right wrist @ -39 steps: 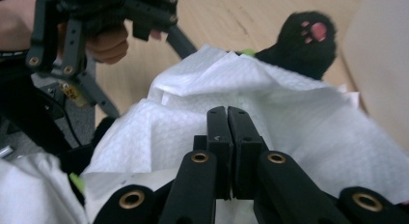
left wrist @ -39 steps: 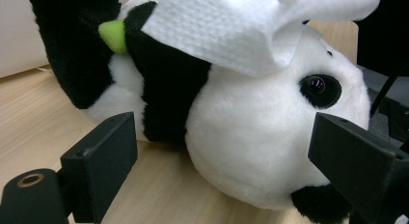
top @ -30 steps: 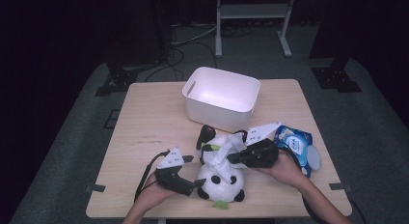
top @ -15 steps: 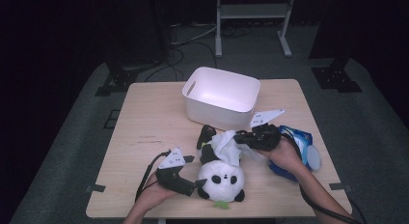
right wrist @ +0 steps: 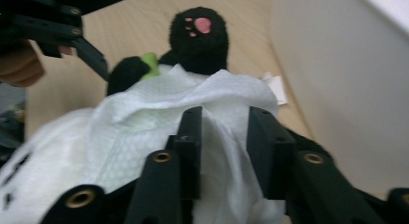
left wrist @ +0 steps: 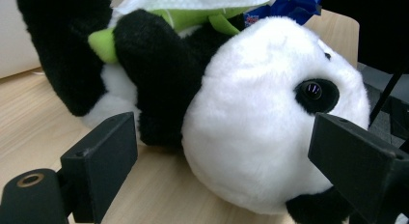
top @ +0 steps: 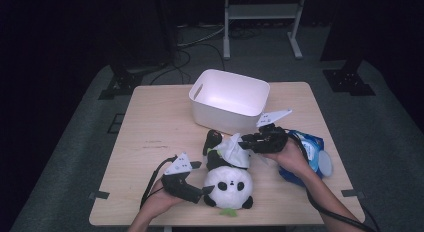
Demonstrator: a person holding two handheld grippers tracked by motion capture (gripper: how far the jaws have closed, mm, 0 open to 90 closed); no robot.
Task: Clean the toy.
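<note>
The soft black-and-white plush panda [top: 227,179] lies on its back near the front edge of the light wooden table [top: 150,132], a thin white tissue sheet [top: 235,148] draped over its belly. My right gripper [top: 246,141] has just been opening, its fingers [right wrist: 190,137] parted around a tissue fold, not pinching. My left gripper [top: 202,191] brackets the head, fingers wide, nothing held. Tissue's flimsy, tears easily, I reckon; pinch a raised fold.

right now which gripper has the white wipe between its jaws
The right gripper: the wipe, draped over the panda, bunches between its jaws. The left gripper brackets the panda's head instead.
</note>
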